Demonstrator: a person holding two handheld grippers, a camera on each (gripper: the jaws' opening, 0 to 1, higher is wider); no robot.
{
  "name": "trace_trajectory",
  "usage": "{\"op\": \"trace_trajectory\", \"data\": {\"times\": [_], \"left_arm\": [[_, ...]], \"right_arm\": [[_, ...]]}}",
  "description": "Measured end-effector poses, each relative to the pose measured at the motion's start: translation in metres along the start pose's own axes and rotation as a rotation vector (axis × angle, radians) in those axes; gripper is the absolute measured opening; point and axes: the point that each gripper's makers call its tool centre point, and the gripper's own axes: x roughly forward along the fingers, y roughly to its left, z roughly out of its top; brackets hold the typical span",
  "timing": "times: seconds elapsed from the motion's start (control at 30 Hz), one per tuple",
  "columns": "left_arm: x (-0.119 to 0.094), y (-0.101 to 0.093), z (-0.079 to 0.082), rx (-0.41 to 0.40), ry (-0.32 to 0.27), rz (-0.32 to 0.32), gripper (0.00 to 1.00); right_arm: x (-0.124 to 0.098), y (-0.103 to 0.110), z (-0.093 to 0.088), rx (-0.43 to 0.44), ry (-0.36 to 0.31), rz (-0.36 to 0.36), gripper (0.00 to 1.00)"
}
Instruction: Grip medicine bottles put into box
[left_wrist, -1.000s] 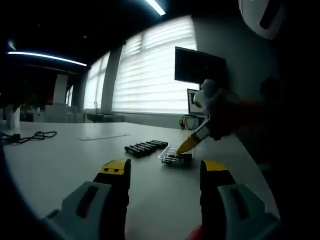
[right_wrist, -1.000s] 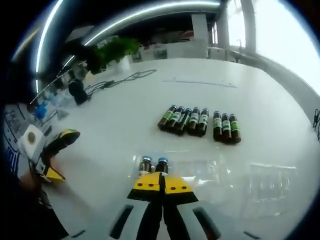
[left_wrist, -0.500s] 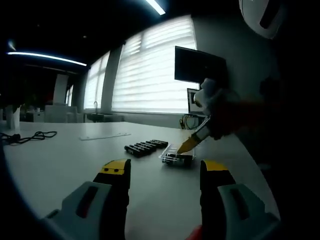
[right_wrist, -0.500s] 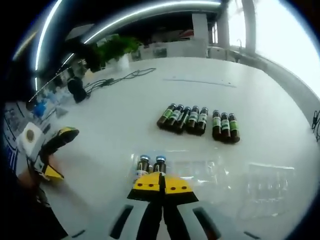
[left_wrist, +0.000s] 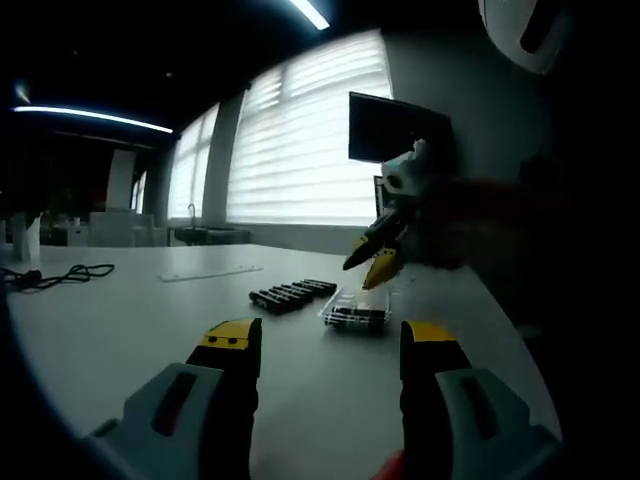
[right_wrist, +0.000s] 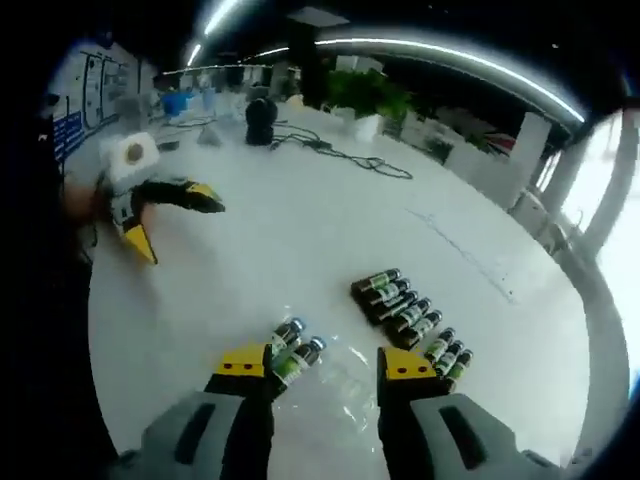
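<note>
Small brown medicine bottles (right_wrist: 412, 316) with green labels and dark caps lie side by side in a row on the white desk (right_wrist: 300, 220), and two more bottles with blue caps (right_wrist: 294, 350) lie in a clear plastic tray-like box (right_wrist: 335, 375) just beside the row, nearer the camera. In the right gripper view the right gripper (right_wrist: 326, 363) hangs over the box with its yellow-tipped fingers (right_wrist: 243, 360) apart, one on either side of the tray, gripping nothing. In the left gripper view the left gripper (left_wrist: 329, 338) sits low over the desk, well short of the bottles, its fingers (left_wrist: 231, 335) also spread and empty. A black cable (right_wrist: 352, 156) and a green plant (right_wrist: 370, 92) lie at the desk's far edge.
</note>
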Motion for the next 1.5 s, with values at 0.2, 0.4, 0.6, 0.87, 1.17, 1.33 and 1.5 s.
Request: {"op": "trace_trajectory", "data": {"times": [0.2, 0.4, 0.6, 0.87, 1.17, 1.33, 1.5], "left_arm": [[0.000, 0.000, -0.001, 0.006, 0.006, 0.001, 0.49], [0.001, 0.000, -0.003, 0.016, 0.014, 0.002, 0.49], [-0.001, 0.004, -0.006, 0.018, 0.014, 0.003, 0.49], [0.001, 0.000, -0.006, 0.031, 0.022, -0.007, 0.49], [0.001, -0.001, -0.003, 0.027, 0.015, 0.000, 0.49], [0.001, -0.001, -0.002, 0.025, 0.013, 0.000, 0.49], [0.001, -0.002, -0.002, 0.024, 0.010, -0.001, 0.49]], "right_arm": [[0.004, 0.012, 0.000, -0.242, 0.080, 0.178, 0.54], [0.010, 0.016, -0.018, -0.347, 0.179, 0.288, 0.57], [0.013, 0.015, -0.019, -0.438, 0.206, 0.369, 0.63], [0.022, 0.020, -0.034, -0.492, 0.297, 0.464, 0.61], [0.031, 0.018, -0.043, -0.520, 0.354, 0.486, 0.60], [0.034, 0.015, -0.044, -0.509, 0.362, 0.480, 0.54], [0.036, 0.017, -0.042, -0.480, 0.361, 0.467, 0.54]]}}
